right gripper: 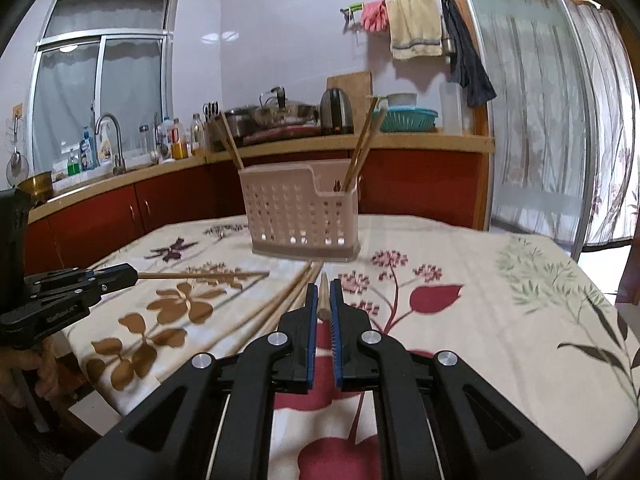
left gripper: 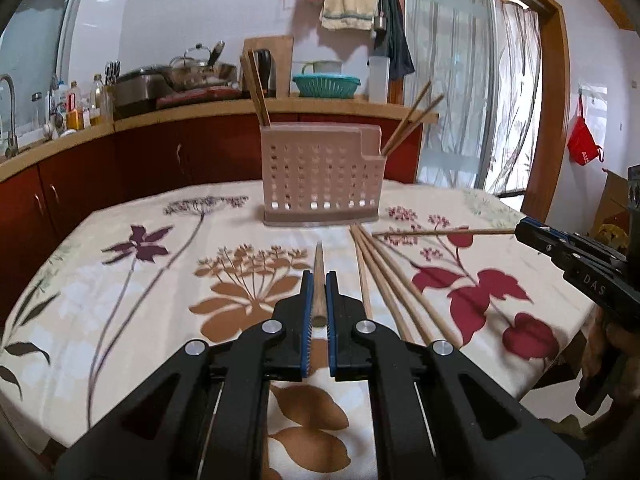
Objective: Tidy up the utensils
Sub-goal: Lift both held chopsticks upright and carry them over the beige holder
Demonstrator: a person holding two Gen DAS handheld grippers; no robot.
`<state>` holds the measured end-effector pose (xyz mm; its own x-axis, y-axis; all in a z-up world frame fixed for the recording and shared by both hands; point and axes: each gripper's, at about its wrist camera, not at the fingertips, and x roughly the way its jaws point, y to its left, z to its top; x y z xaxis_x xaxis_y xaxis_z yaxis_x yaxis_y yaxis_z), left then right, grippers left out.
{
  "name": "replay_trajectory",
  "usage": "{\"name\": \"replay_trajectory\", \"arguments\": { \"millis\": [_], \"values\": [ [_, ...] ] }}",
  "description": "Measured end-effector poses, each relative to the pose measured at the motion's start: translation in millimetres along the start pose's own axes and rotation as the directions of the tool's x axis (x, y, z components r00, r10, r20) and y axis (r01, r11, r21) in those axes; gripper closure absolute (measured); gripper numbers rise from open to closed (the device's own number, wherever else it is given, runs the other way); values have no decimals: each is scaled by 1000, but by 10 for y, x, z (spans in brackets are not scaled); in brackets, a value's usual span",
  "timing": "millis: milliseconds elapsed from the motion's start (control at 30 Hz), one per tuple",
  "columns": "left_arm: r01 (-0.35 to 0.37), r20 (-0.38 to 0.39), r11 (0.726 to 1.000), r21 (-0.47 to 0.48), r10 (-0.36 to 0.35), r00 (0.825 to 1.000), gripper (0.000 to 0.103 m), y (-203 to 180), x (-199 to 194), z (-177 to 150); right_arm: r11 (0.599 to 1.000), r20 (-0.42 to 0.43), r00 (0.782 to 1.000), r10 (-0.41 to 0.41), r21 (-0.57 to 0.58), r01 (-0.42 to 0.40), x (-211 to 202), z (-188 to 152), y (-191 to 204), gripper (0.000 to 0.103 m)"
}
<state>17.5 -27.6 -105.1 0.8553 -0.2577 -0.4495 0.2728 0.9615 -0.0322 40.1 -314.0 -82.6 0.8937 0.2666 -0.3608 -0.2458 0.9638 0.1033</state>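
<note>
A pink perforated utensil holder stands on the floral tablecloth with chopsticks leaning in its left and right compartments. My left gripper is shut on one wooden chopstick that points toward the holder; from the right wrist view that gripper holds the chopstick level above the cloth. My right gripper is shut on another chopstick; in the left wrist view it holds that chopstick sideways. Several loose chopsticks lie on the cloth before the holder.
The table has its right edge near my right hand. Behind runs a kitchen counter with a sink tap, bottles, pots, a kettle and a teal basket. Curtained glass doors stand at right.
</note>
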Motion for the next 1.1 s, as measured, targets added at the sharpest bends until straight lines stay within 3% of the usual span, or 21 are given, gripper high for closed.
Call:
{"name": "replay_trajectory", "arguments": {
  "millis": [300, 533, 1100],
  "values": [
    [-21, 73, 1000, -15, 22, 997, 96, 91, -265, 303, 1000, 65, 998, 0, 11, 0, -193, 278, 13, 96],
    [-18, 85, 999, -34, 20, 996, 96, 161, -359, 494, 1000, 94, 996, 2, 12, -3, -257, 468, 17, 96],
    [13, 68, 999, -31, -11, 998, 96, 291, -93, 880, 999, 63, 998, 20, 23, -22, 68, 796, -65, 96]
  ]
}}
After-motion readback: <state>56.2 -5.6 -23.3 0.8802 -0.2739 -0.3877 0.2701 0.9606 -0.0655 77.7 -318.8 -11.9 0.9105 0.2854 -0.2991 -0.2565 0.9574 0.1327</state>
